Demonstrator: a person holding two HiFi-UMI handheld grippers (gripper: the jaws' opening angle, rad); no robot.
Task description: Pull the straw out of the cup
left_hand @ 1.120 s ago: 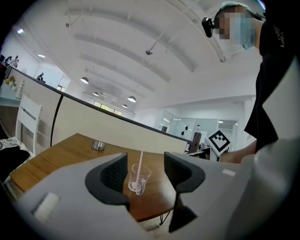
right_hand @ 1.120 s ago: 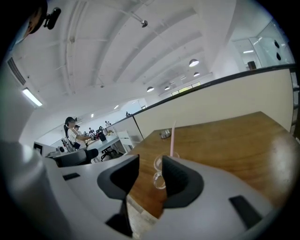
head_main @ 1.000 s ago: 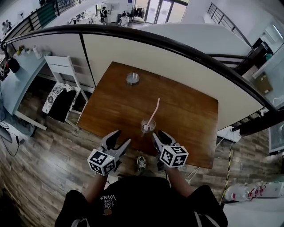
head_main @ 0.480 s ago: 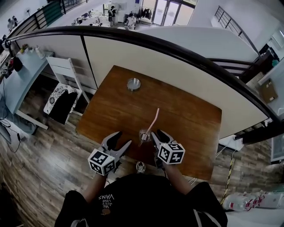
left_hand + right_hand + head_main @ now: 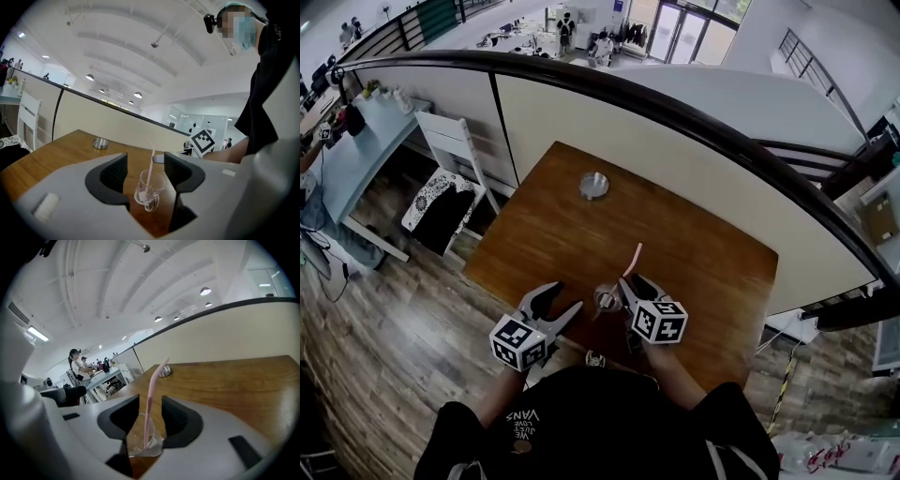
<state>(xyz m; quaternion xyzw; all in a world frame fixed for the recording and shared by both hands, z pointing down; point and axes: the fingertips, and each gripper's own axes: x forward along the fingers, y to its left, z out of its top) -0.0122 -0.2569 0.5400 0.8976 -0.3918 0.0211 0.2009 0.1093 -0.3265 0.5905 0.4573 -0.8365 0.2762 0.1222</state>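
While the right claw [image 5: 149,410] stands released, its two jaws are apart, with the pink straw [image 5: 154,377] rising in the gap and touched by neither, so nothing is gripped yet. That straw leans in the clear glass cup [image 5: 143,443], which sits just ahead of the jaws, near the person's edge of the brown surface [image 5: 703,253]. Left of the cup, the left claw [image 5: 146,170] is likewise released and empty, aimed at the cup's side but apart from it. Beyond the cup, well apart, lies a small round metal dish [image 5: 593,185].

The step in hand looks like the pinch. Close the right claw squarely on the straw above the cup's rim, then draw along the straw's own lean. A sideways pull may tip the light cup, and steadying it with the left claw would help.
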